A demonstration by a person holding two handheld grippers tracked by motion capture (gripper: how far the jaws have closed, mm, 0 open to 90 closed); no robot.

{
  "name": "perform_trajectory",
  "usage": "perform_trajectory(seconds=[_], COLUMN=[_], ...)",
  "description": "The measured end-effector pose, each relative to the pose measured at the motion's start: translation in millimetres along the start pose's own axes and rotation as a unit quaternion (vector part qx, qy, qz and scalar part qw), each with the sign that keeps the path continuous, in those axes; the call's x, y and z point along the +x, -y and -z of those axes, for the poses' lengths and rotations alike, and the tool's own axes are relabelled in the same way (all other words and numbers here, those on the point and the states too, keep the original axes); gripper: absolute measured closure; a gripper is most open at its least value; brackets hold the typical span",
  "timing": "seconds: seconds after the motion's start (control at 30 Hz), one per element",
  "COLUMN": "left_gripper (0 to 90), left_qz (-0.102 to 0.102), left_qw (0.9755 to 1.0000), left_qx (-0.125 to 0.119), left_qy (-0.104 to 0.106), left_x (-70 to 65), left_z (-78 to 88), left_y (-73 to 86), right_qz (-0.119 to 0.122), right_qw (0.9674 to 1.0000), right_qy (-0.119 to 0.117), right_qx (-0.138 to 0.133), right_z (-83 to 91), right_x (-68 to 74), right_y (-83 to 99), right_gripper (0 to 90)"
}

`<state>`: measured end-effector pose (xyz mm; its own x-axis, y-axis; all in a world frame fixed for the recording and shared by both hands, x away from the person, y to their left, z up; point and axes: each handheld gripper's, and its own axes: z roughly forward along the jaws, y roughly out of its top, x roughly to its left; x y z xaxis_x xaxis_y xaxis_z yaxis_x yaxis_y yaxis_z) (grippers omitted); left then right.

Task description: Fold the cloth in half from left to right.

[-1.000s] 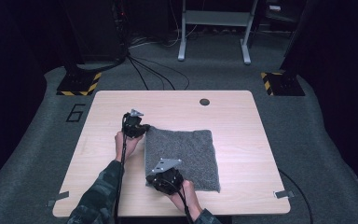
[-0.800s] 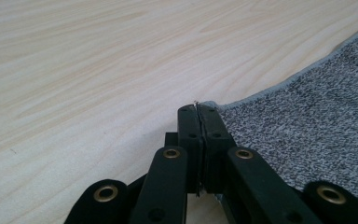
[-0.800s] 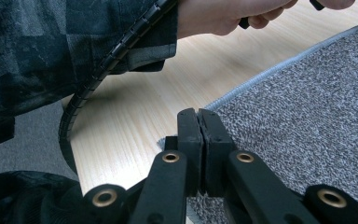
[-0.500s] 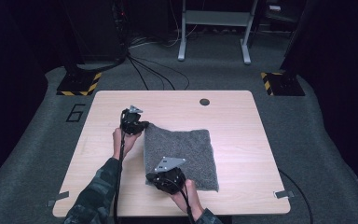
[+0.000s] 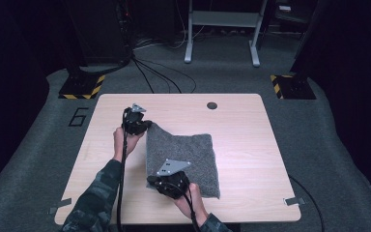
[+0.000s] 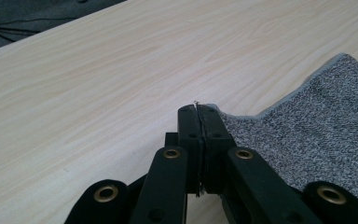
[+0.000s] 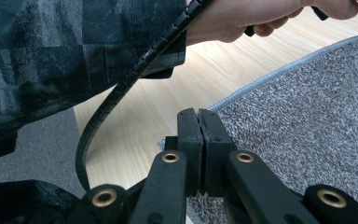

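Note:
A grey speckled cloth (image 5: 183,154) lies flat on the light wooden table (image 5: 241,116). My left gripper (image 5: 145,126) is shut on the cloth's far left corner, which stands a little off the table. In the left gripper view the closed jaws (image 6: 198,109) pinch the hemmed edge, and the cloth (image 6: 317,130) spreads to the right. My right gripper (image 5: 150,181) is shut on the cloth's near left corner. In the right gripper view its jaws (image 7: 198,114) close over the cloth's edge (image 7: 307,116), with the other hand (image 7: 261,14) and its cable (image 7: 121,88) beyond.
A small dark round cap (image 5: 212,105) sits in the table's far middle. Bare wood stretches right of the cloth. Cables (image 5: 159,77) run over the floor behind the table, between two striped black bases (image 5: 82,87) (image 5: 292,84).
My left gripper has risen slightly, lifting the cloth's far left corner off the table. The right gripper has stayed at the near left corner.

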<state>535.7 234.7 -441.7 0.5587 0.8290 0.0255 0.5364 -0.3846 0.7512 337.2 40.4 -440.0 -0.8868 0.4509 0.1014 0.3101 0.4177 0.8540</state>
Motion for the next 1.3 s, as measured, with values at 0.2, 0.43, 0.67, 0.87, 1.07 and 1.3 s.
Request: perform_trajectory(seconds=[0.2,0.43,0.67,0.87,1.07,1.3], left_gripper=[88.8,88.8,88.8,88.7,88.6,88.6], left_qz=[0.001,-0.014,-0.028,-0.038,-0.048,-0.058], left_qw=[1.0000,0.9997,0.9989,0.9977,0.9973,0.9971], left_qx=[0.007,0.012,0.014,0.017,0.030,0.037], left_qy=[0.000,-0.017,-0.036,-0.054,-0.047,-0.030], left_x=[1.3,6.2,11.1,13.7,5.7,-13.4], left_z=[-2.2,5.6,16.9,27.1,19.8,3.2], left_y=[-2.6,-16.6,-28.7,-33.9,-37.0,-46.1], right_qz=[0.001,0.012,0.021,0.022,0.013,0.000], right_qw=[1.0000,0.9997,0.9993,0.9988,0.9989,0.9993], right_qy=[0.001,0.001,-0.001,-0.003,0.006,0.022], right_qx=[-0.006,-0.019,-0.030,-0.045,-0.044,-0.031], right_z=[-1.0,-5.5,-9.1,-8.8,-1.0,12.4], right_x=[1.9,4.7,8.0,12.3,10.6,2.2], right_y=[-2.7,-14.8,-26.3,-33.5,-27.2,-8.3], right_gripper=[88.6,88.6,88.7,88.7,88.6,88.5])
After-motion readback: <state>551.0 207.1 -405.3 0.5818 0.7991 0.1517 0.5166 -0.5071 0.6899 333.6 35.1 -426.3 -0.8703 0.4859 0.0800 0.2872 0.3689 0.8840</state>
